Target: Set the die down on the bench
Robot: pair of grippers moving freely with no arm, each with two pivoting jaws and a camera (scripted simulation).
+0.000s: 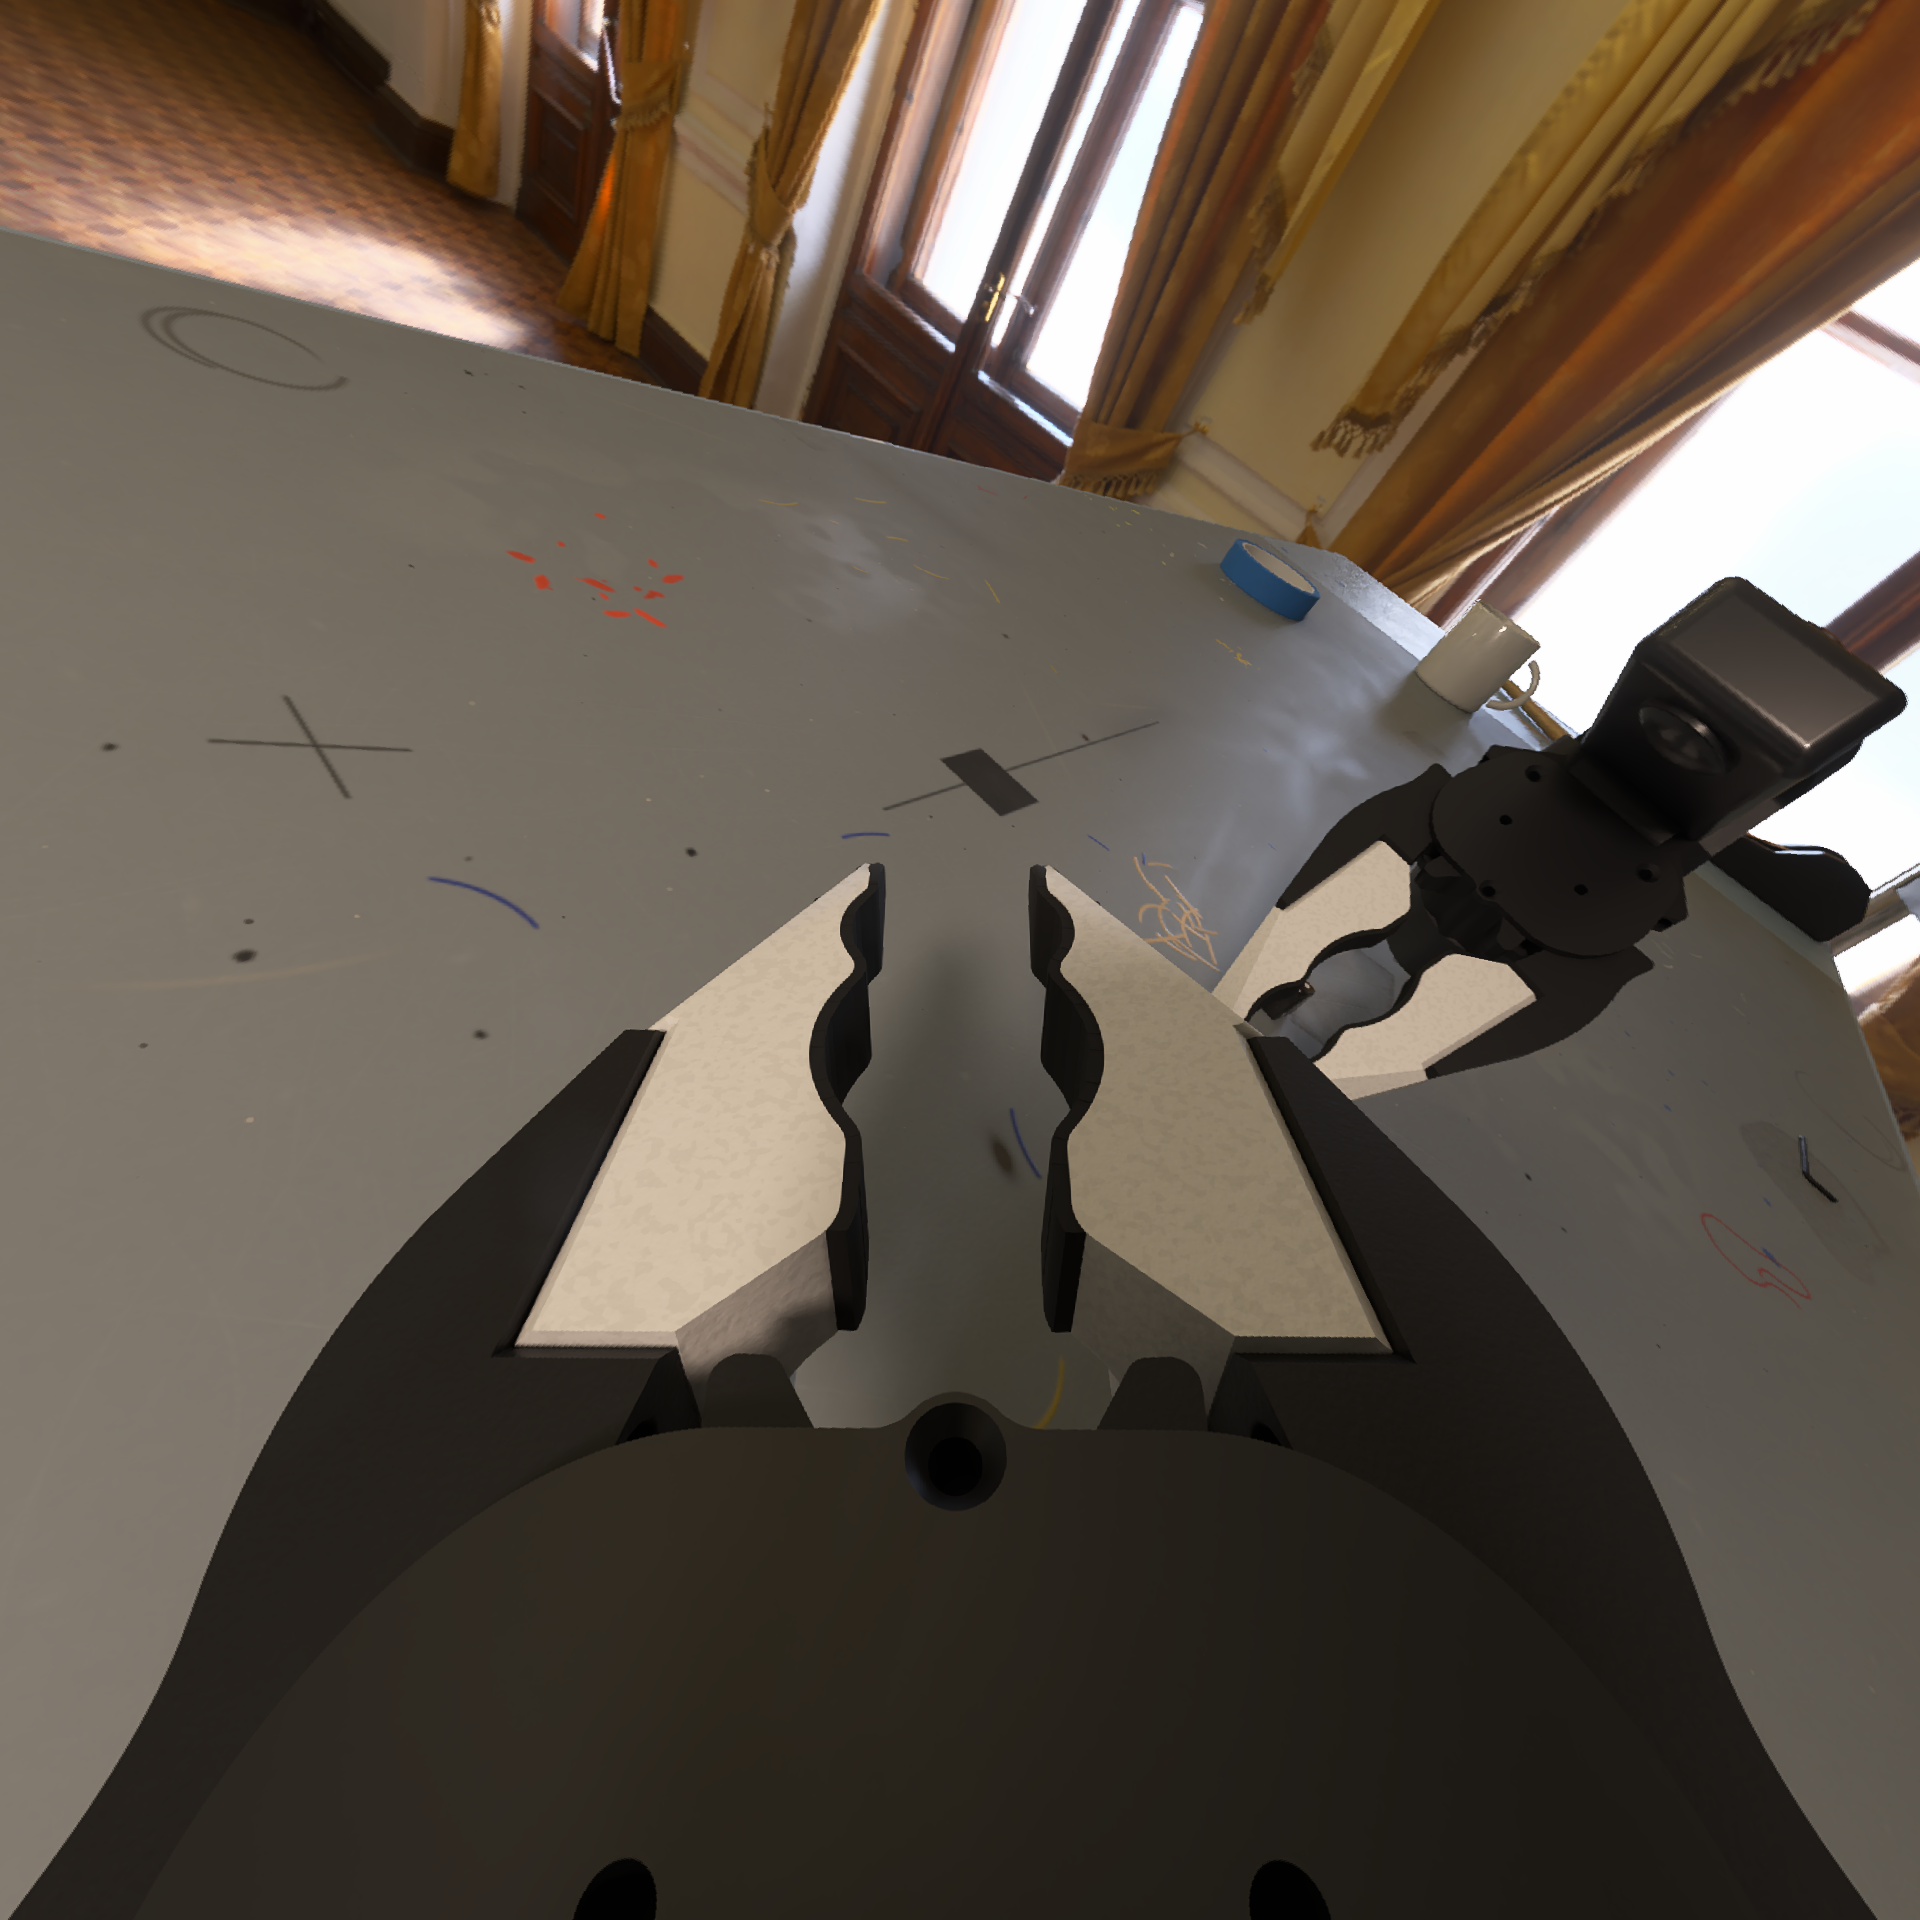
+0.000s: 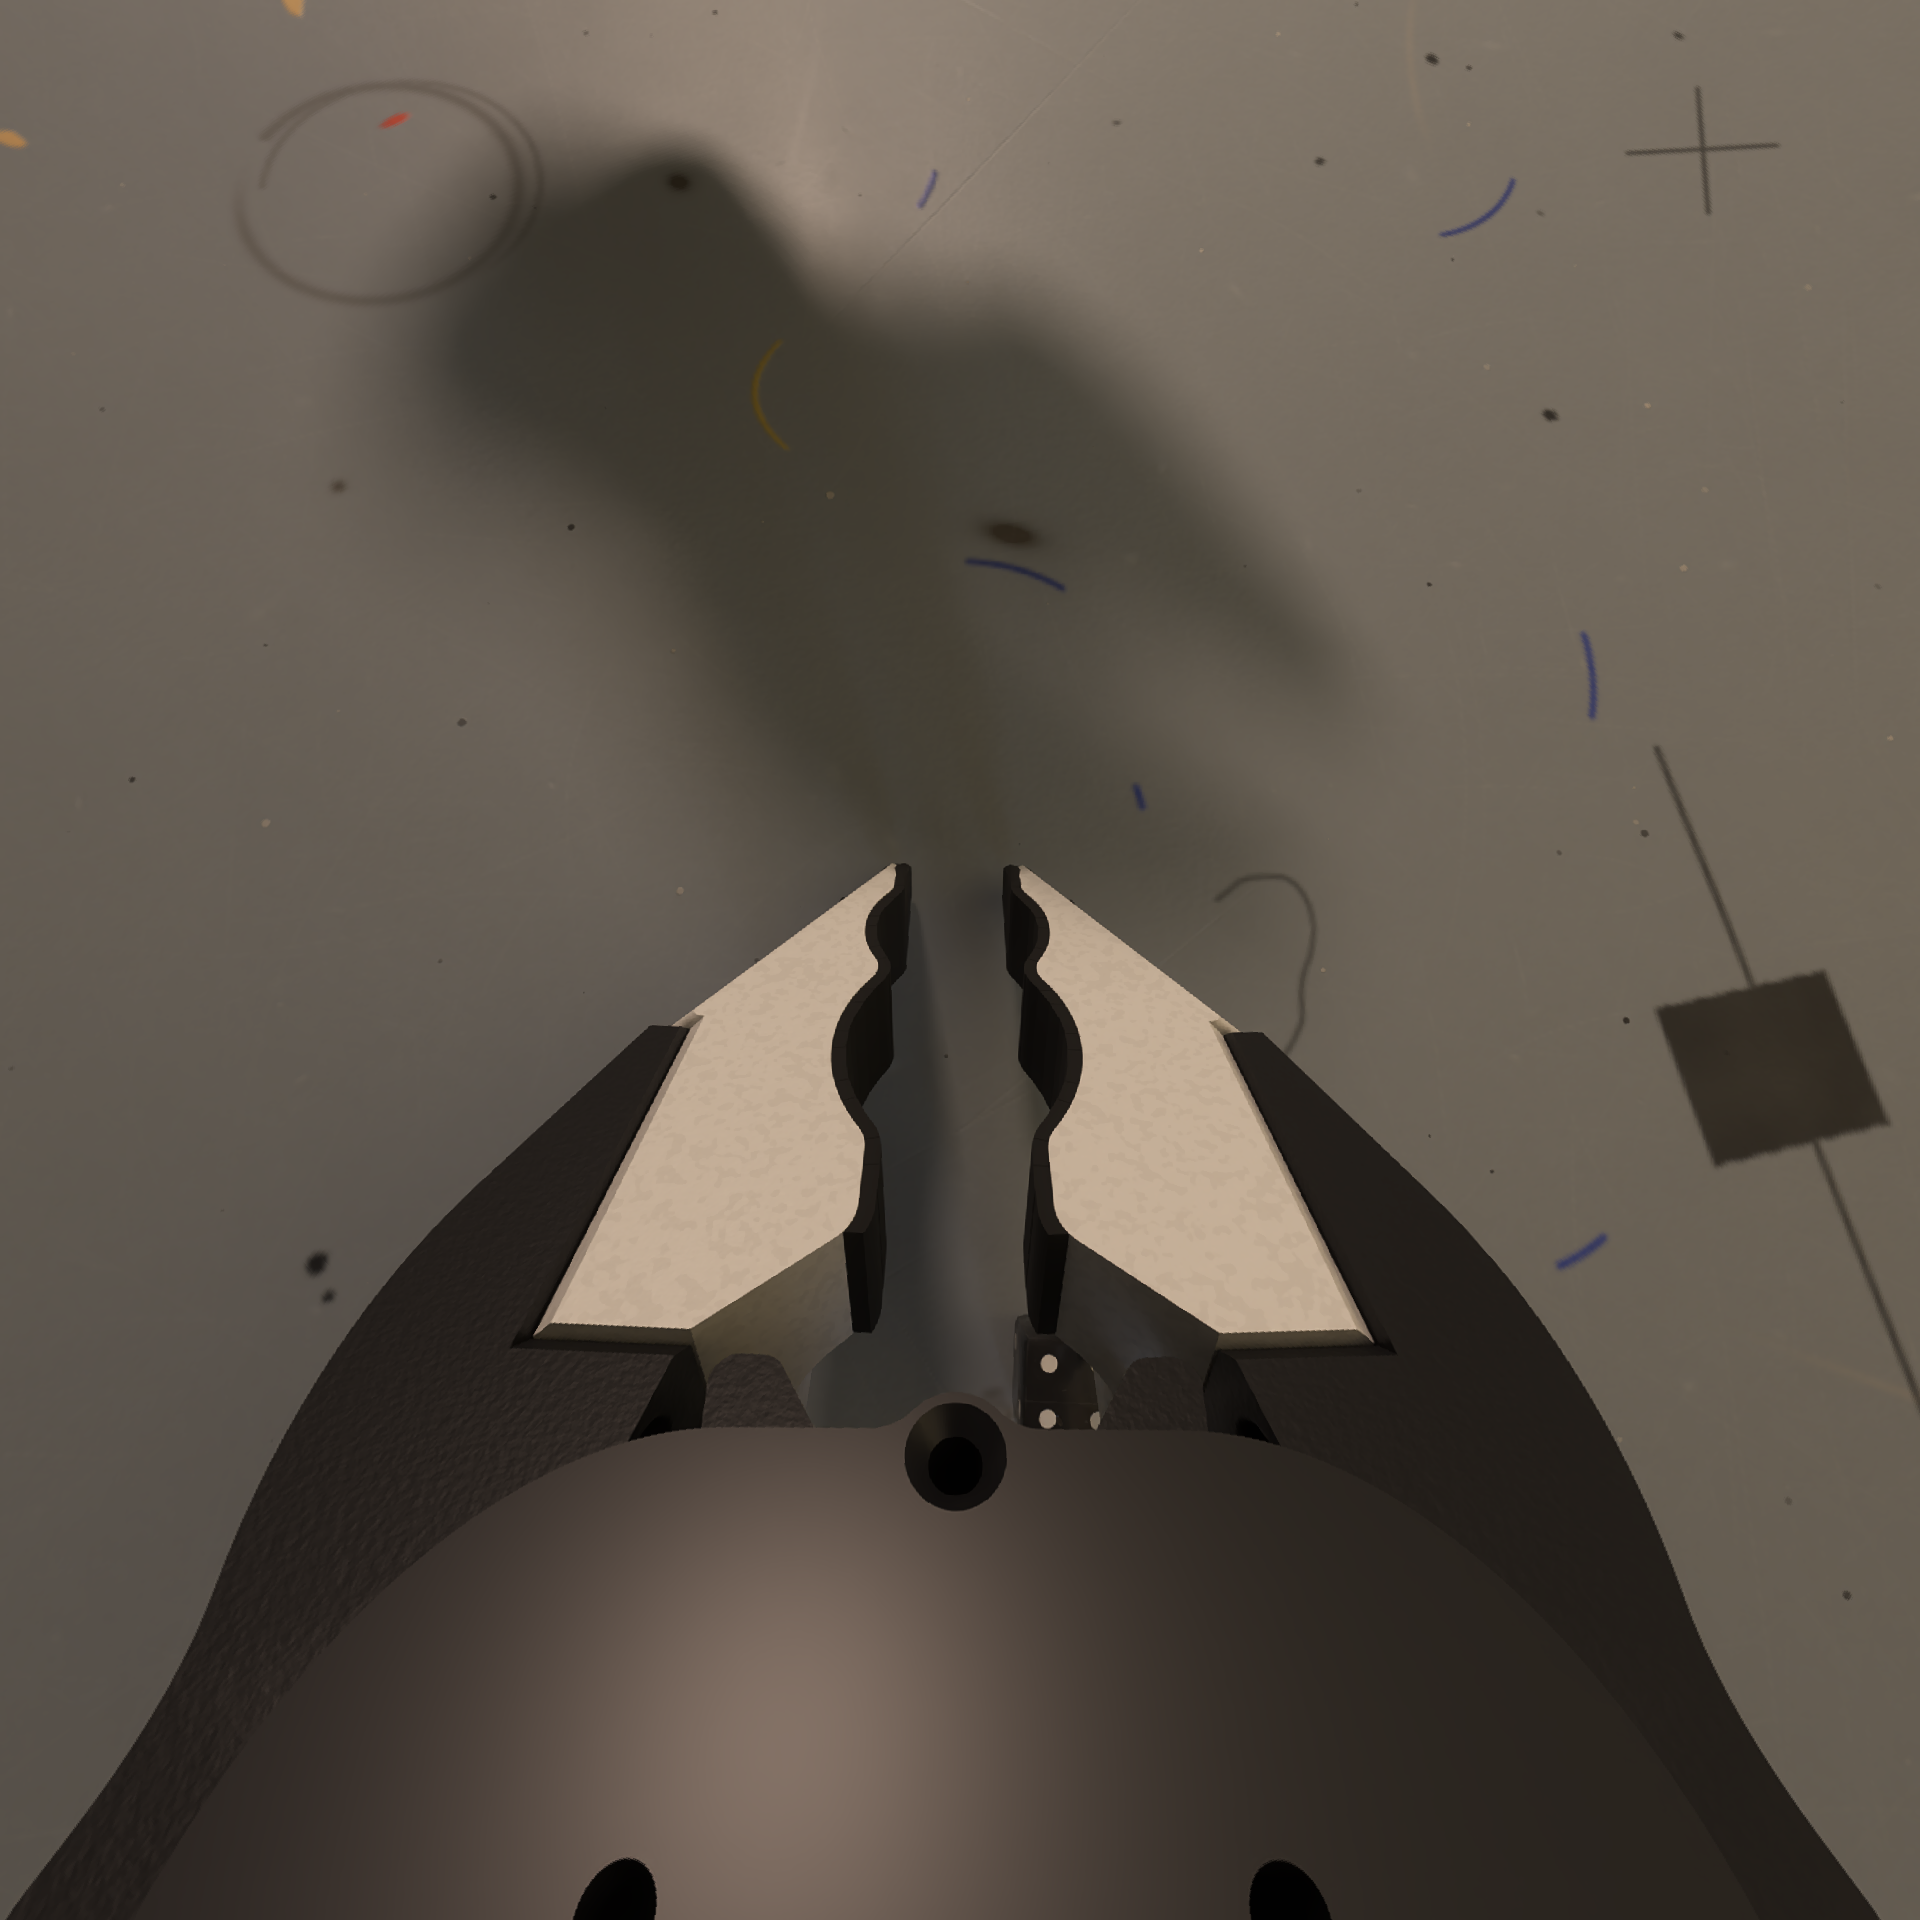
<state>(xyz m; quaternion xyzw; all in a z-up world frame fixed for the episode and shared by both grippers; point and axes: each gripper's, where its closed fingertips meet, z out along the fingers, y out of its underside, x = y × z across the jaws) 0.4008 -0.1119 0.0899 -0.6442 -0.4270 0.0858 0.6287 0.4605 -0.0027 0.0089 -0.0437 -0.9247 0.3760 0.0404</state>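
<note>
The die (image 2: 1049, 1387) is small and dark with white pips. It shows only in the right wrist view, through the opening at the root of the right-hand finger, partly hidden by that finger and not between the pads. My right gripper (image 2: 956, 883) looks steeply down at the grey bench (image 2: 416, 727) with a narrow empty gap between its jaws. My left gripper (image 1: 956, 883) is open and empty above the bench (image 1: 416, 935). The right gripper (image 1: 1299, 1023) also shows there, low over the bench just right of the left fingers.
A blue tape roll (image 1: 1270, 578) and a white mug (image 1: 1475, 657) stand near the bench's far right edge. A dark square patch (image 1: 987, 779) on a thin line marks the bench and also shows in the right wrist view (image 2: 1771, 1070). Pen marks and specks dot the surface.
</note>
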